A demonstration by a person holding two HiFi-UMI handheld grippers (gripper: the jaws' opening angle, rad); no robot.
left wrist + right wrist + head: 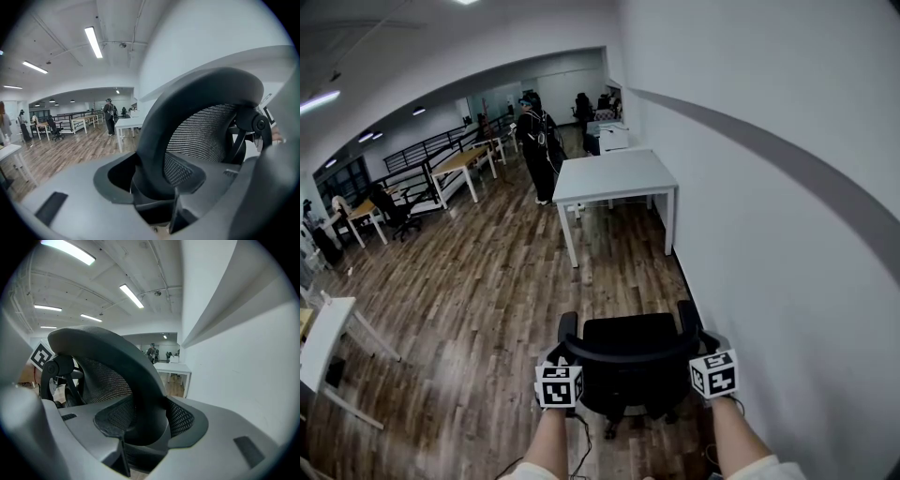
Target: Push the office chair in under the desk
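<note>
Clamping office chair [630, 342] rim: left gripper [152, 177], right gripper [150, 423] jaws; floor [619, 277] bare to desk [614, 176].

Open wooden floor [506, 281] stretches between the office chair [630, 349] and the white desk [614, 176] ahead. The wall [769, 281] runs close along the right of both, leaving only a narrow strip beside the chair. Leftward the floor is free up to a white table [323, 337], and a person [539, 141] stands by the desk's far left corner.
</note>
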